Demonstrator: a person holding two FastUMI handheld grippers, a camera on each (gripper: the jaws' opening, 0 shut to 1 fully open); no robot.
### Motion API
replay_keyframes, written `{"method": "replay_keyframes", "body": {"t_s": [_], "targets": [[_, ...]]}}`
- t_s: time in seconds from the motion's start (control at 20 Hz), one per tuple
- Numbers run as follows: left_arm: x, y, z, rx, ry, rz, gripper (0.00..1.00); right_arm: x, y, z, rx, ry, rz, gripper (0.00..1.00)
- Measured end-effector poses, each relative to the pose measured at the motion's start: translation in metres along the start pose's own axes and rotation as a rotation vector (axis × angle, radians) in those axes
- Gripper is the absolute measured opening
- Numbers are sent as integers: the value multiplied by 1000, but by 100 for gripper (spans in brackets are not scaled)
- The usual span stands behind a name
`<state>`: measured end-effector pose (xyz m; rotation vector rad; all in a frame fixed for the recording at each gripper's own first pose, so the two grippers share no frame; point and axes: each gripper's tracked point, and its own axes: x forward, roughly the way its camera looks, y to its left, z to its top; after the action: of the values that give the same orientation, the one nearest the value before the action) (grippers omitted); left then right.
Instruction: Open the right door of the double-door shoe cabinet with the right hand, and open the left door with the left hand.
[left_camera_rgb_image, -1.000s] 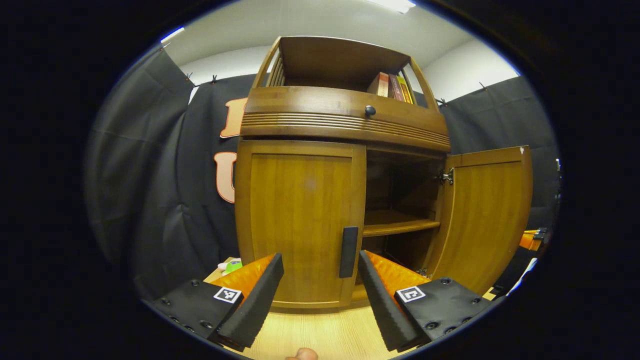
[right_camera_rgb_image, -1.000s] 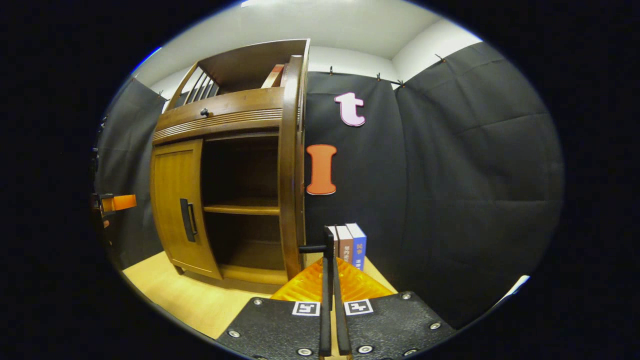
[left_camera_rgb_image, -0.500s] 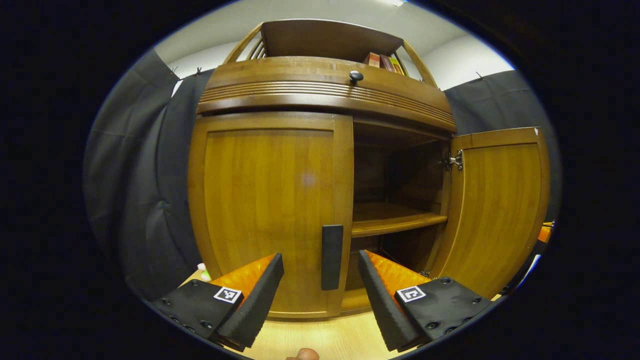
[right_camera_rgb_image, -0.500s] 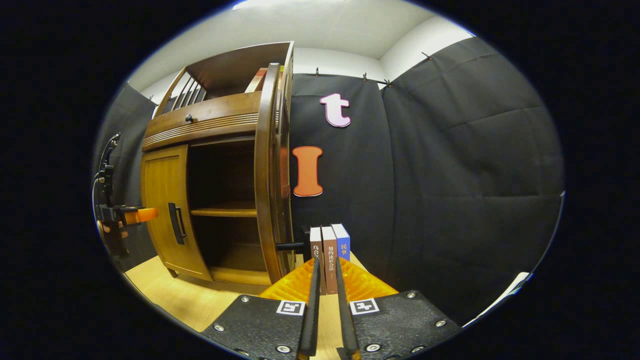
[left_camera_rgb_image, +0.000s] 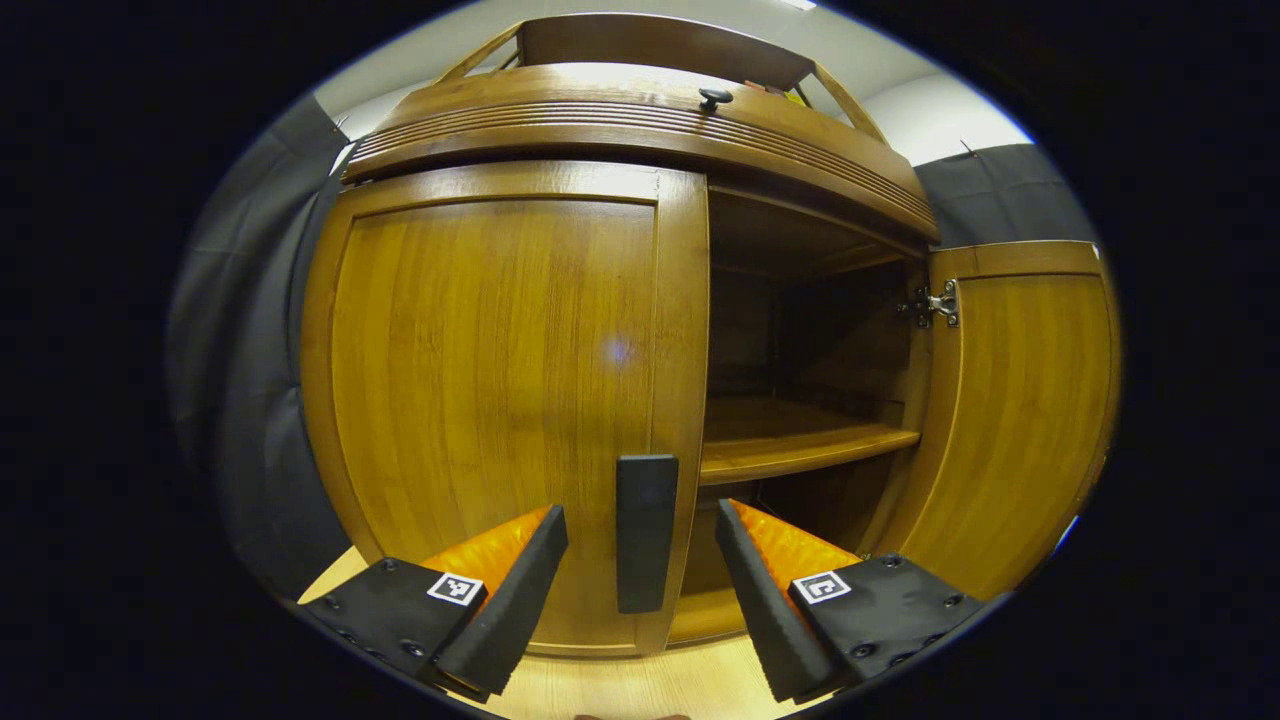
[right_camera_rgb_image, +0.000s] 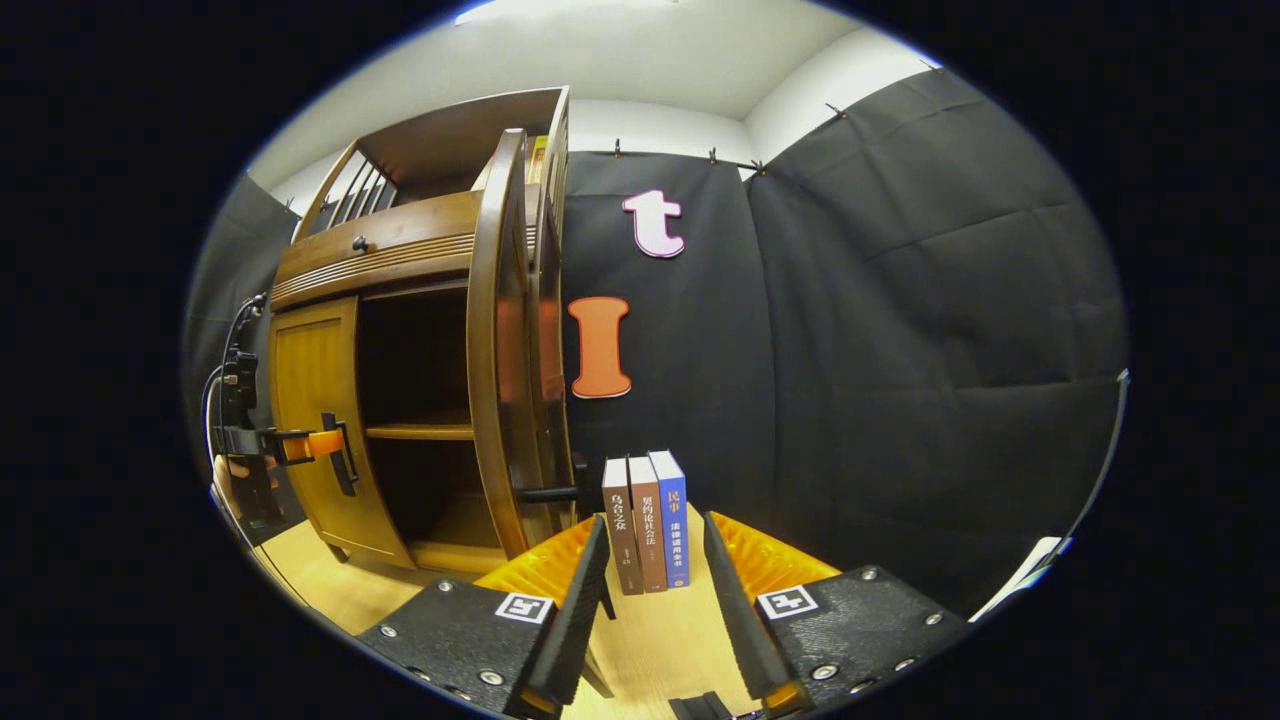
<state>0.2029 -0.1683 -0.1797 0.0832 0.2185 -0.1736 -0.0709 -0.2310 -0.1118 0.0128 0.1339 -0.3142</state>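
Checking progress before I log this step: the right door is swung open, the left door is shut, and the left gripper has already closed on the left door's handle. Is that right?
Not quite. In the left gripper view the left gripper is open, its fingers either side of the handle without pressing it. The rest holds: the right door is swung open and the left door is shut.

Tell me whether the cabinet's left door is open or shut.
Shut. The left door lies flush under the top rail, its handle between the open left hand-held gripper fingers, ungripped; the right door stands open.
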Motion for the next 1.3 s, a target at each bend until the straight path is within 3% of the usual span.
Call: {"method": "replay_keyframes", "body": {"t_s": [0.1,0.15,0.25,0.3,0.35,0.4,0.7,0.95,1.0,1.3], "targets": [[5,5,1,40,0,19,97,-1,1,1,0,-3,0,64],[8,6,2,56,-4,24,95,-1,1,1,2,-2,3,75],[11,3,0,60,9,18,95,1,2,0,-1,-2,3,75],[13,1,-3,47,13,10,92,0,4,0,-4,-1,7,64],[15,-2,-3,31,11,2,89,0,5,-1,-6,1,10,64],[17,-4,-7,19,14,-11,82,0,6,-3,-7,4,12,75],[14,0,-11,16,40,-17,41,-2,13,-2,-15,7,21,75],[3,-1,-13,23,56,-27,35,-8,16,1,-12,8,20,75],[-1,-1,-12,25,55,-35,35,-8,17,2,-14,8,20,64],[-35,-3,-14,11,52,-82,35,-16,22,11,-16,0,-2,64]]}}
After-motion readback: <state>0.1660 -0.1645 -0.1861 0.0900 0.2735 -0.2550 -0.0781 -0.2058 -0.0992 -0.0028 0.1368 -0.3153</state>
